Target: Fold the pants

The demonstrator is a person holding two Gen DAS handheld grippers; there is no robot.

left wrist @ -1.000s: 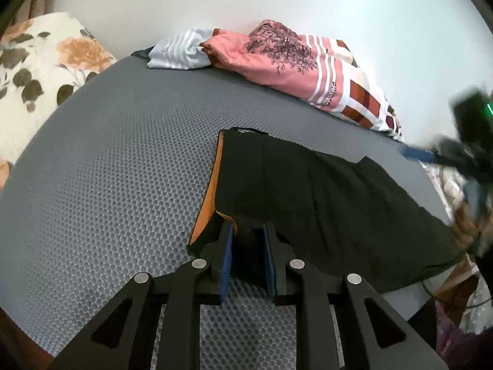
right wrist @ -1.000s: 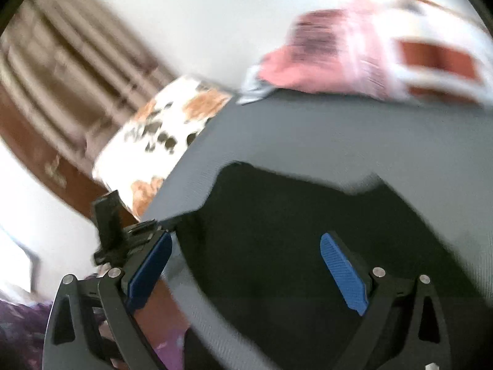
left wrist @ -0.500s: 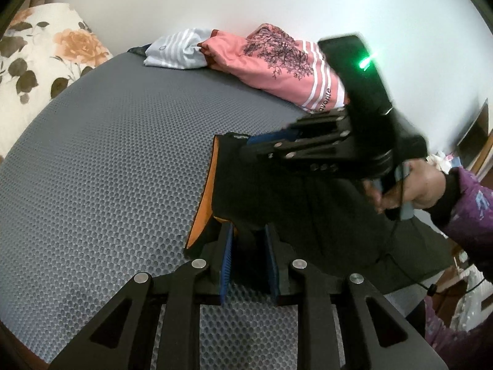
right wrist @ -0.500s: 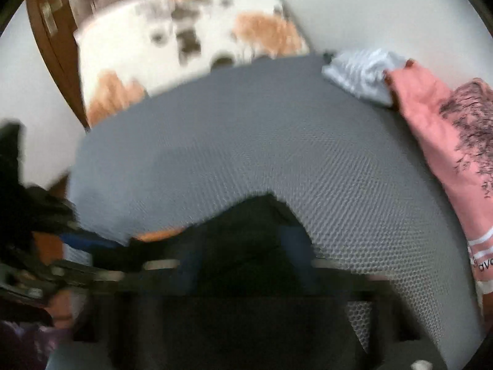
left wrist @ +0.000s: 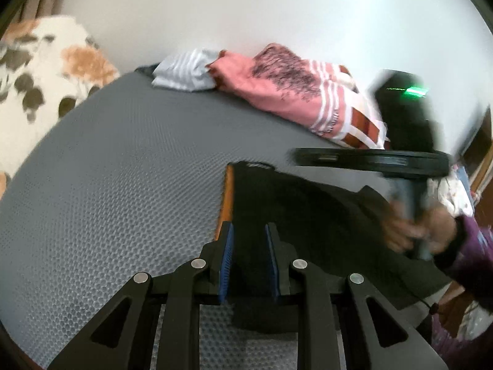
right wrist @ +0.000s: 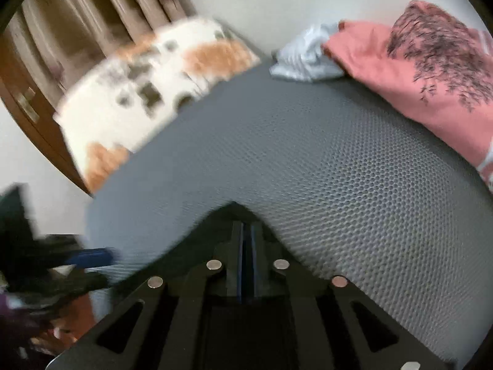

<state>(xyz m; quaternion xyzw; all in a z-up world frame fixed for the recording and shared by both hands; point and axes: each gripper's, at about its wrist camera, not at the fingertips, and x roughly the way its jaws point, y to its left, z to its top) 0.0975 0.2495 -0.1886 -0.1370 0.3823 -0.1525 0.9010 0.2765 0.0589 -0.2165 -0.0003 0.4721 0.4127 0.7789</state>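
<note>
Left hand-held gripper [left wrist: 249, 254]: blue pads clamped on the near edge of the black pants [left wrist: 308, 215], a fold of dark cloth bunched between them. Pants lie spread on the grey honeycomb-textured mat [left wrist: 123, 169], an orange stripe [left wrist: 227, 197] running along their left edge.

Right hand-held gripper [right wrist: 246, 257]: jaws have just been closing, now nearly together, pinching a corner of the black pants [right wrist: 229, 215], which peaks up into a point at the fingertips. In the left wrist view the right hand-held gripper [left wrist: 369, 158] shows blurred over the pants' far right side, a green light on its body, held by a hand [left wrist: 413, 228] in a purple sleeve [left wrist: 468, 246].

Farther out on the mat by the white wall [left wrist: 246, 9]: a pink garment [left wrist: 292, 92] with dark print and white stripes, and touching its left end a white-grey striped cloth [left wrist: 185, 74]. A floral cushion [left wrist: 40, 83] sits at the mat's left edge. Brown curtains [right wrist: 101, 9] behind it, seen from the right wrist.
</note>
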